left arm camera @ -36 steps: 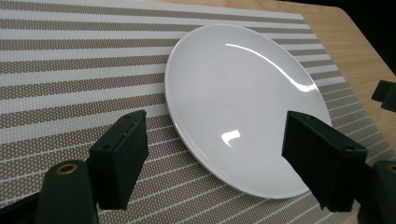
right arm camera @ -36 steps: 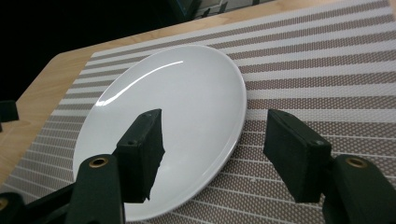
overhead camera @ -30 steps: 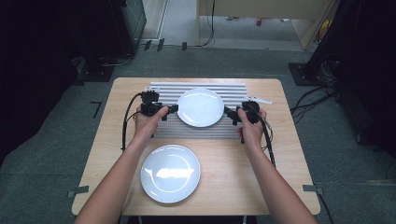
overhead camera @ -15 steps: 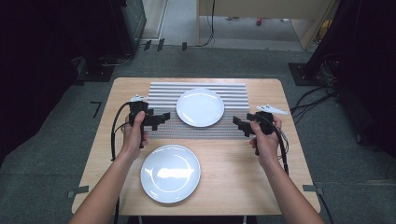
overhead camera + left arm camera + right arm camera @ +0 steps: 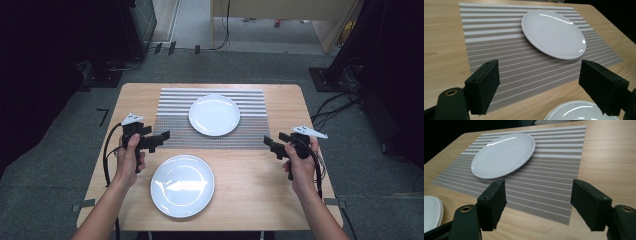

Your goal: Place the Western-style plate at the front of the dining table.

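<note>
A white plate [image 5: 214, 114] lies on a grey striped placemat [image 5: 175, 125] at the back of the wooden table [image 5: 250, 175]; the plate [image 5: 552, 32] [image 5: 502, 155] is also seen in both gripper views. A second white plate stack [image 5: 182, 185] rests at the front, with its rim [image 5: 579, 111] [image 5: 431, 212] in the gripper views. My left gripper [image 5: 162, 137] hovers open at the mat's left front corner. My right gripper [image 5: 270, 144] hovers open at the mat's right front corner. Both hold nothing.
The placemat [image 5: 499, 45] [image 5: 554, 170] spans the table's middle back. Bare wood lies to either side of the front plate. Cables [image 5: 345, 100] and dark equipment stand on the floor around the table.
Both grippers have drawn back from the far plate toward the person and outward to the mat's front corners. The plate stays on the mat.
</note>
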`<state>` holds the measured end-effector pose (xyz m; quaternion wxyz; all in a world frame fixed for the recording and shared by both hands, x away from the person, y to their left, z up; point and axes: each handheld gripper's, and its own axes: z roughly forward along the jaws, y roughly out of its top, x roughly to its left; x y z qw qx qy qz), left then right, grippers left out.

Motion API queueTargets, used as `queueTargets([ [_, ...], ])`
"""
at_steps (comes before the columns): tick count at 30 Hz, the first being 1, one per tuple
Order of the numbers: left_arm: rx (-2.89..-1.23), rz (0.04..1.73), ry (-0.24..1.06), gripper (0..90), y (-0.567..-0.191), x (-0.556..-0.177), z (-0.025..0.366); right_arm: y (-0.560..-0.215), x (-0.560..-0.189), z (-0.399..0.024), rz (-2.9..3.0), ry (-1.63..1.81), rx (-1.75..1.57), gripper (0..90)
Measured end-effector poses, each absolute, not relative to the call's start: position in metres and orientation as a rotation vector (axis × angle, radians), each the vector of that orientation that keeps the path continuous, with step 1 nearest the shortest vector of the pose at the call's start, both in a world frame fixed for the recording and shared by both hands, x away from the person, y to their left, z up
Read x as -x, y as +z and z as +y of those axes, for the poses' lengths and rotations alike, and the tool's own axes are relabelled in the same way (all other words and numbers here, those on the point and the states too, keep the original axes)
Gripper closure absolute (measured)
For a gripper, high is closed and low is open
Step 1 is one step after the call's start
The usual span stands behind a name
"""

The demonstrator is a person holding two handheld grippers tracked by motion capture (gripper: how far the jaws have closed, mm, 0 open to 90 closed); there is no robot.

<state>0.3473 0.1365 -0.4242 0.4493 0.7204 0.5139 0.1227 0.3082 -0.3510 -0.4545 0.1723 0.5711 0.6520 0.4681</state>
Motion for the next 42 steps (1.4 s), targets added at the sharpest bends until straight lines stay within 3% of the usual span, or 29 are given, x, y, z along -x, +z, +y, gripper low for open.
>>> queueTargets([
  [17,-1.731,1.375,0.368,15.6,-0.457,-0.29,0.197,-0.482,-0.252,-0.403,1.798,1.285,-1.701,28.0],
  [42,-1.725,1.541,0.44,15.5,-0.502,-0.235,0.259,-0.515,-0.205,-0.444,1.76,1.138,-1.802,27.7],
])
